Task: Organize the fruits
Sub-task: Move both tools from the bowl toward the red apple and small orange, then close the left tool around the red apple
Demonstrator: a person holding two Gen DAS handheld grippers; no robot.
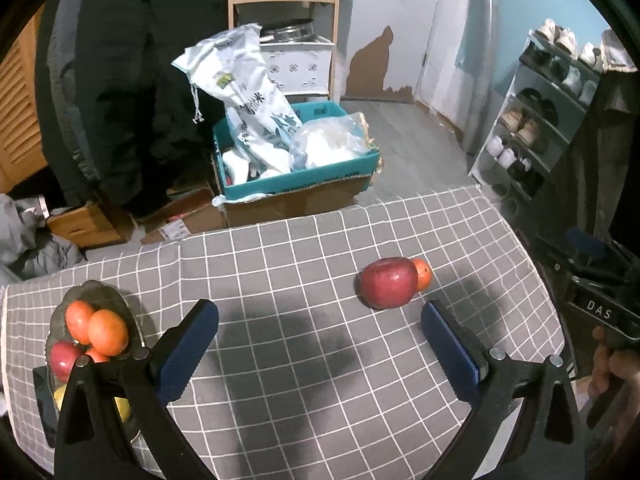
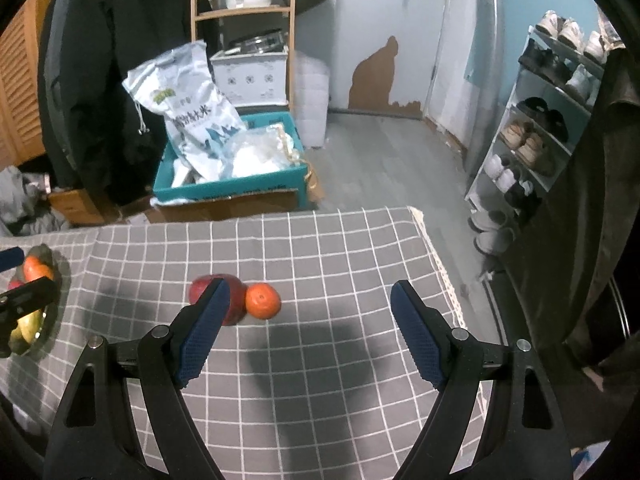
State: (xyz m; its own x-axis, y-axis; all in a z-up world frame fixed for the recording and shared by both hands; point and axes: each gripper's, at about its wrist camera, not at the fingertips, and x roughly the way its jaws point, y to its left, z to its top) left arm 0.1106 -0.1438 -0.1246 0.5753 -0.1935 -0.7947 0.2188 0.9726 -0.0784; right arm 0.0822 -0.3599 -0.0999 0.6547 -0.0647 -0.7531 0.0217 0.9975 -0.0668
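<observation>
Left gripper (image 1: 320, 322): jaws spread wide, nothing between them, hanging over bare cloth. Right gripper (image 2: 310, 302): same, spread wide and empty; in its own view the left finger overlaps the red apple (image 2: 236, 300), can't tell whether they touch.

Loose fruit: the red apple and an orange (image 2: 263, 301) sit side by side, touching, mid-table on the tablecloth (image 2: 320, 360). The rest of the fruit is piled in a dish (image 1: 100, 292) at the table's left edge: oranges, a second red apple, something yellow low down.

View differences:
- Left wrist view: dish close up, its fruit countable; the orange mostly hidden behind the apple; right gripper body and the hand (image 1: 612, 372) holding it at the right edge.
- Right wrist view: orange fully visible; dish only a sliver at far left, partly covered by the left gripper's fingers.

Materials: finger pads blue with fine-ribbed rubber texture, arms black plastic with metal pins. Cloth grey with a white grid, lace trim on the right edge. Dish looks dark and glossy with a wavy rim. Apple skin shiny, orange matte.
</observation>
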